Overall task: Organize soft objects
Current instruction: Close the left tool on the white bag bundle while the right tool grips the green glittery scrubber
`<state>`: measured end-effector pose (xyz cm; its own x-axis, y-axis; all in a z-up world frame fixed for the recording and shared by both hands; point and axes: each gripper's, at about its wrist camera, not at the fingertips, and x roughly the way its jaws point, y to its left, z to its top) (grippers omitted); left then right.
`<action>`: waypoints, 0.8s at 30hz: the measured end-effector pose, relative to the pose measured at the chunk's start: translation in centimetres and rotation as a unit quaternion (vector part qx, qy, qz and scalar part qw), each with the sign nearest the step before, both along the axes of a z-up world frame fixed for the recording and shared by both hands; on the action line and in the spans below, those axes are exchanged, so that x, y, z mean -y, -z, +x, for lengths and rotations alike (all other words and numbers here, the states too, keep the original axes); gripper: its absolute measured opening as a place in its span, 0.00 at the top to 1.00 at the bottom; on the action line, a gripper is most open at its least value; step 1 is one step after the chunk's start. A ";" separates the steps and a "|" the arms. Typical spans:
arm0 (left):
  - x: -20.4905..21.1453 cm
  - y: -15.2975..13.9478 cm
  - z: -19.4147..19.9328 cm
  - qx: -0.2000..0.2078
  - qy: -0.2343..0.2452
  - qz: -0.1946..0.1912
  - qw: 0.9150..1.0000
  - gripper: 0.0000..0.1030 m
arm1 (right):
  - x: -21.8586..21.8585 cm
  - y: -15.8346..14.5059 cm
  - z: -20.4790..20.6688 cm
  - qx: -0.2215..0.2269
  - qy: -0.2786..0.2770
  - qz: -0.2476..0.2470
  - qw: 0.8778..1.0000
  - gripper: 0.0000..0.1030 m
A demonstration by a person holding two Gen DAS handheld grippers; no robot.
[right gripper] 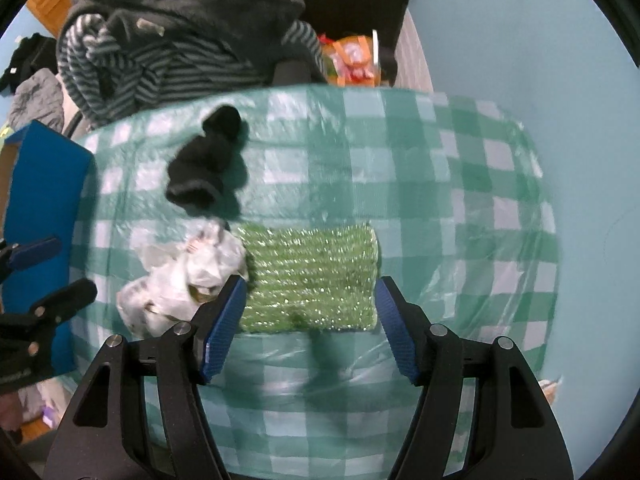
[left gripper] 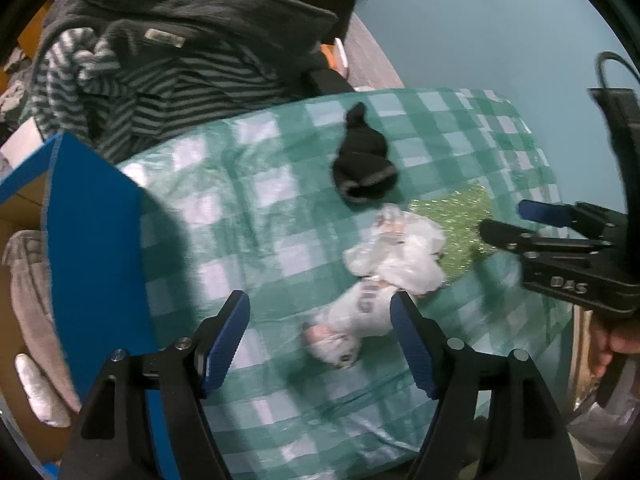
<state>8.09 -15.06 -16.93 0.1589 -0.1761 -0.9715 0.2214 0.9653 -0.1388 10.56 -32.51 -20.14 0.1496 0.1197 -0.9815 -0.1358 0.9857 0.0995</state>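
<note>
A black sock [left gripper: 362,160] lies on the green checked tablecloth [left gripper: 248,200]; it also shows in the right wrist view [right gripper: 208,164]. A crumpled white plastic bag [left gripper: 396,252] lies near it, also seen in the right wrist view [right gripper: 184,276]. A small white plush toy [left gripper: 352,324] lies between the fingers of my open left gripper [left gripper: 320,336]. A sparkly green sponge cloth [right gripper: 308,276] lies flat just ahead of my open right gripper [right gripper: 310,320]; the right gripper also shows in the left wrist view [left gripper: 508,220].
A blue-walled cardboard box [left gripper: 88,240] stands at the table's left edge with pale fabric [left gripper: 28,280] inside. A pile of grey and striped clothing [left gripper: 160,68] sits behind the table. A light blue wall [right gripper: 520,40] lies to the right.
</note>
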 end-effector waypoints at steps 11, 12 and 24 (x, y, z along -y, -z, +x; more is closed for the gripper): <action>3.3 3.5 0.3 -0.033 0.024 0.020 0.999 0.28 | 0.0 2.6 0.4 -0.021 -0.017 -0.004 1.000 0.34; 3.4 3.7 0.3 -0.035 0.024 0.018 0.999 0.28 | -0.1 2.7 0.5 -0.022 -0.017 -0.005 1.000 0.34; 3.5 4.8 0.8 -0.033 0.020 -0.007 0.999 0.46 | 0.4 4.4 0.5 -0.034 -0.027 -0.017 0.999 0.33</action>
<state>8.84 -18.57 -21.70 0.0863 -0.1953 -0.9769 0.2488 0.9537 -0.1687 11.07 -32.87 -24.56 0.0769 0.0929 -0.9927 -0.1834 0.9800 0.0775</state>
